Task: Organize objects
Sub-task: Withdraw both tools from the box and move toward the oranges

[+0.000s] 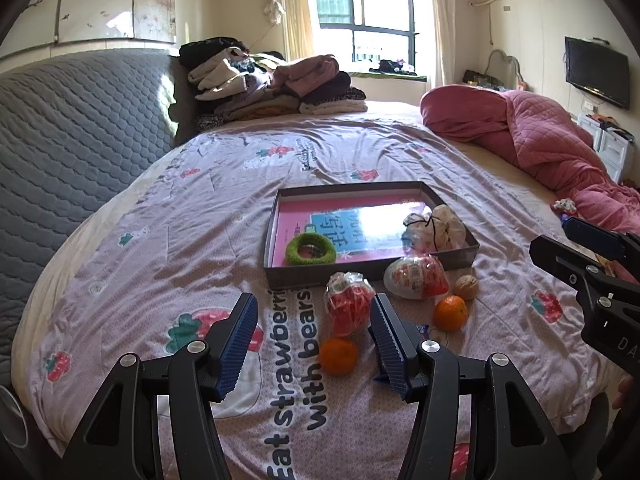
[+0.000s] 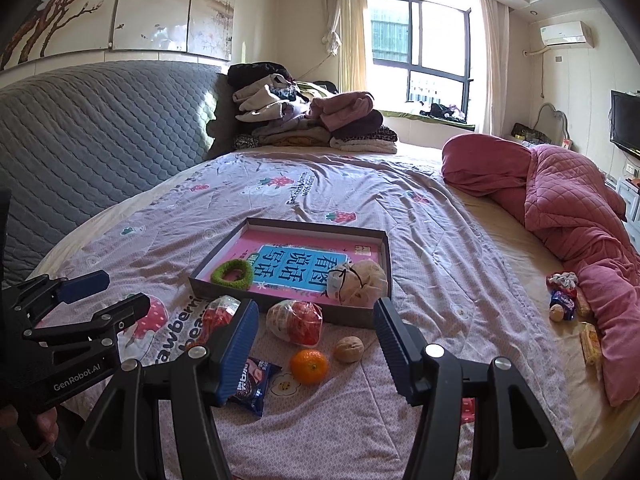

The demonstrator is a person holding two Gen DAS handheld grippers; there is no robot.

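Note:
A shallow grey box [image 1: 370,270] [image 2: 280,302] with a pink book in it lies on the bed and holds a green ring [image 1: 311,250] [image 2: 233,272] and a white net pouch [image 1: 438,226] [image 2: 360,282]. In front of it lie two red-and-white snack bags [image 1: 348,304] [image 1: 416,276] [image 2: 294,322], two oranges [image 1: 338,356] [image 1: 451,312] [image 2: 309,366], a walnut [image 1: 467,287] [image 2: 349,349] and a blue snack packet [image 2: 252,388]. My left gripper [image 1: 314,344] is open above the near orange. My right gripper [image 2: 316,350] is open above the other orange.
A pink quilt [image 2: 580,232] lies along the bed's right side, with small snacks [image 2: 564,300] beside it. Folded clothes [image 2: 304,120] are stacked at the far end. A grey padded headboard [image 2: 100,140] runs along the left.

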